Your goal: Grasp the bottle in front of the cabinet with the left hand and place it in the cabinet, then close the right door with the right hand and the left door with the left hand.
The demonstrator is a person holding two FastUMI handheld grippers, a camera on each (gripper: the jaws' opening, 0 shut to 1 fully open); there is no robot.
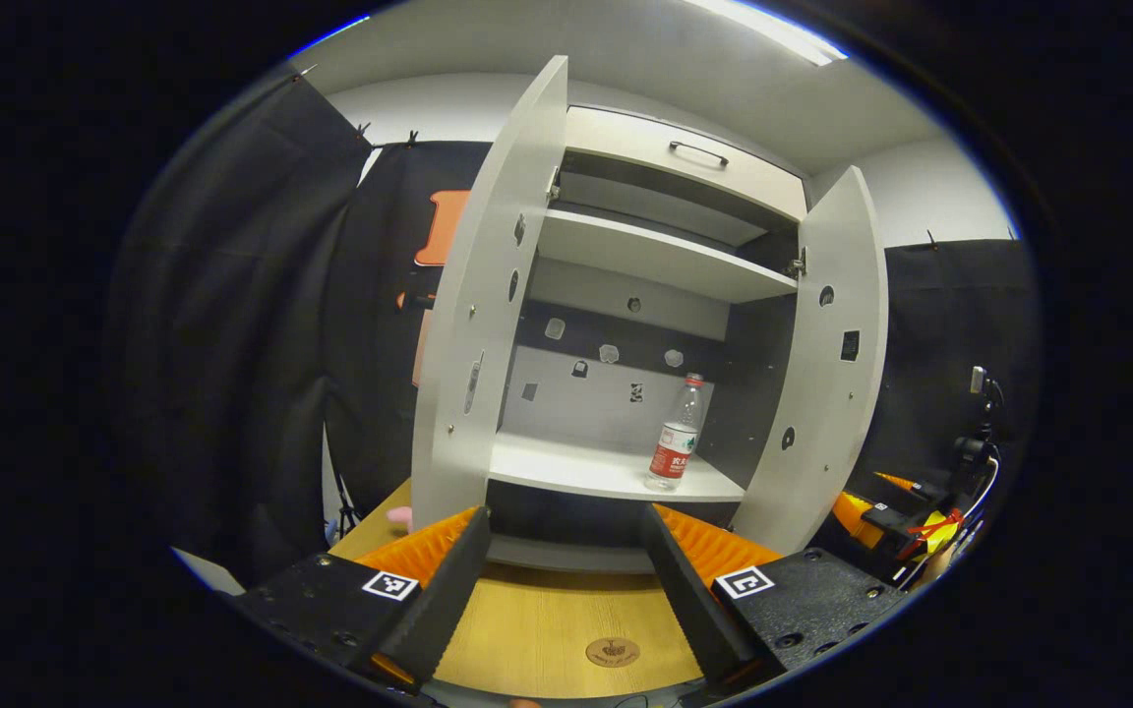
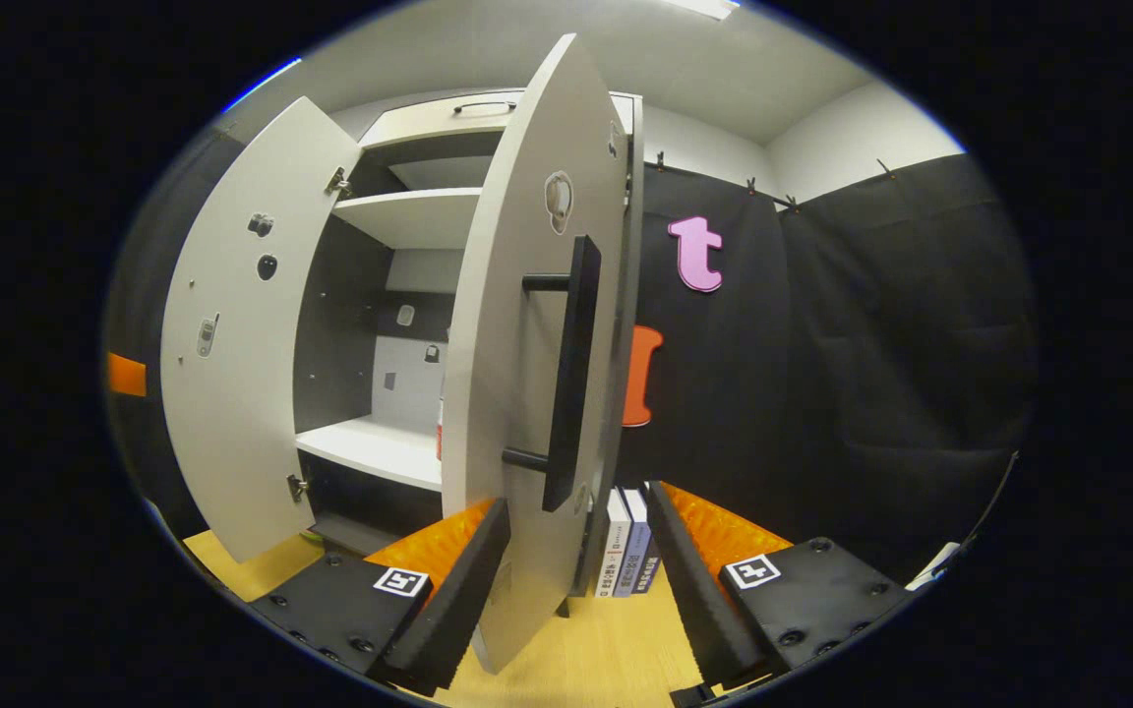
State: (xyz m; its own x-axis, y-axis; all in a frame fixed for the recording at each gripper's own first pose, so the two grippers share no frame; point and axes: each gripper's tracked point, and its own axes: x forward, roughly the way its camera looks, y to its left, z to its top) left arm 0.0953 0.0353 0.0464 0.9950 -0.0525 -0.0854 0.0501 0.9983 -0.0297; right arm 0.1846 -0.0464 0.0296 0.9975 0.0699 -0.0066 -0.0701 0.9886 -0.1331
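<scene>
Left gripper view
- Left gripper [image 1: 566,551]: fingers spread wide, holding nothing, poised over the wooden table [image 1: 547,629] in front of the cabinet [image 1: 645,256].
- Bottle [image 1: 677,435]: stood upright on the lower shelf [image 1: 576,467] inside the cabinet, toward its right side near the front edge; clear plastic with a red label and a red cap; well apart from the fingers.
- Left door [image 1: 488,295]: swung open, its inner face showing.
- Right door [image 1: 827,364]: also open, inner face showing, hinge at its top corner.
- Upper shelf [image 1: 655,256]: bare as far as could be seen; a drawer front with a dark handle [image 1: 697,152] sat above it.
- Other gripper: part of it showed at the far right past the right door [image 1: 886,516]; its state could not be told there.

Right gripper view
- Right gripper [image 2: 576,560]: fingers spread, one to either side of the bottom edge of the right door [image 2: 527,393]; contact with the panel could not be told.
- Door handle [image 2: 571,374]: long dark bar on the outer face of that door, above the fingers.
- Left door [image 2: 242,324]: open, off to the left.
- Bottle: a sliver of red showed at the door's edge [image 2: 440,433], on the lower shelf [image 2: 370,447].
- Books [image 2: 626,541]: stood upright on the table just beside the cabinet, between the fingers.
</scene>
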